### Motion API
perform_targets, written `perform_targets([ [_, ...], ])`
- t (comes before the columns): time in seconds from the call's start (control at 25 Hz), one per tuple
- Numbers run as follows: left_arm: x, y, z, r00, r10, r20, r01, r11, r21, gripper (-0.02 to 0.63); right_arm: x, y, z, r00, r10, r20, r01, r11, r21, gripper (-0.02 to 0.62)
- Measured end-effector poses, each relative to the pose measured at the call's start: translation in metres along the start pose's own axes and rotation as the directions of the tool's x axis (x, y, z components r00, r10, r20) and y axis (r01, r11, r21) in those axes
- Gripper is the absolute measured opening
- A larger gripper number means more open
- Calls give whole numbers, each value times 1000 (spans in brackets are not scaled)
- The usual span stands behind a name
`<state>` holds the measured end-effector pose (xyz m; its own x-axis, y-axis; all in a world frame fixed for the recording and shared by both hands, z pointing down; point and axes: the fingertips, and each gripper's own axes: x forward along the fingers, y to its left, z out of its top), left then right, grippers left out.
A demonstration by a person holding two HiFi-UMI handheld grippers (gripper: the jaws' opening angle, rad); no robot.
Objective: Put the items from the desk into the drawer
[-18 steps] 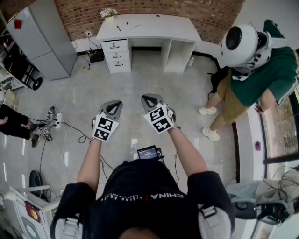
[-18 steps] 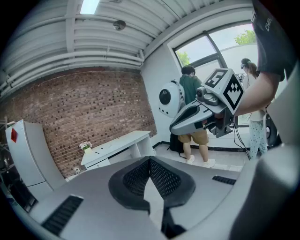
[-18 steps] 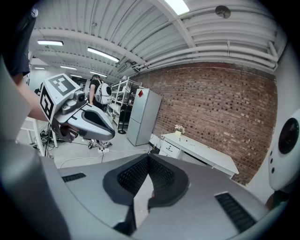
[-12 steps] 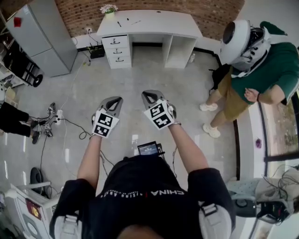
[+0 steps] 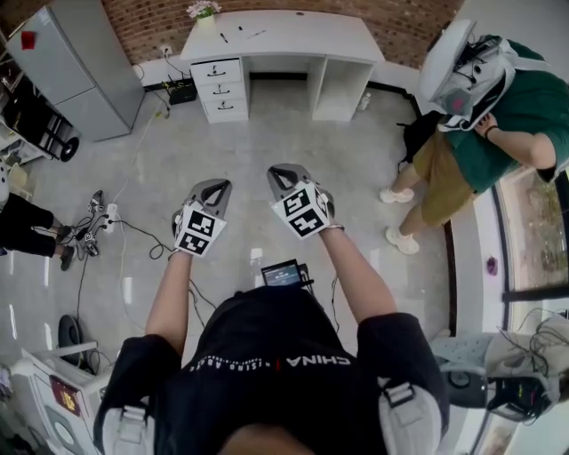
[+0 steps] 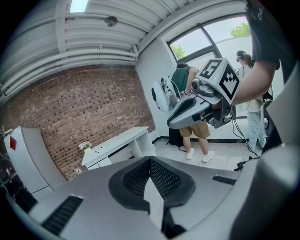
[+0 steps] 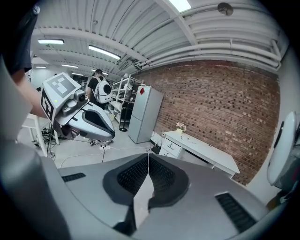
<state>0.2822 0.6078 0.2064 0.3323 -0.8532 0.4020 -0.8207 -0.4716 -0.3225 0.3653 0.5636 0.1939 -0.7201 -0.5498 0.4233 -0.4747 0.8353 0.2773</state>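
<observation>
The white desk [image 5: 293, 40] stands far ahead against the brick wall, with a stack of three shut drawers [image 5: 220, 87] on its left side. Small dark items [image 5: 224, 37] and a flower pot [image 5: 203, 11] lie on its top. My left gripper [image 5: 218, 185] and right gripper [image 5: 283, 171] are held side by side over the bare floor, well short of the desk. Both are shut with nothing between the jaws. The desk [image 6: 119, 143] shows beyond the left gripper [image 6: 150, 159], and the desk [image 7: 201, 147] shows beyond the right gripper [image 7: 148, 156].
A person in a green shirt and white helmet [image 5: 498, 115] stands at the right. A grey cabinet [image 5: 76, 67] is at the left wall. Cables and a power strip [image 5: 107, 222] lie on the floor at the left.
The desk has slid slightly up in the head view. The person in green has turned and raised an arm. Both grippers keep their pose and stay shut.
</observation>
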Motion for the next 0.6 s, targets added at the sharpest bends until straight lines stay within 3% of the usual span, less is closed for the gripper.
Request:
perform_targets([
  [0.6,19,-11,10,1000,-23,-2,23,999,-34,11,-5,-10,-18,999,34,-10,-34,999,-1,17],
])
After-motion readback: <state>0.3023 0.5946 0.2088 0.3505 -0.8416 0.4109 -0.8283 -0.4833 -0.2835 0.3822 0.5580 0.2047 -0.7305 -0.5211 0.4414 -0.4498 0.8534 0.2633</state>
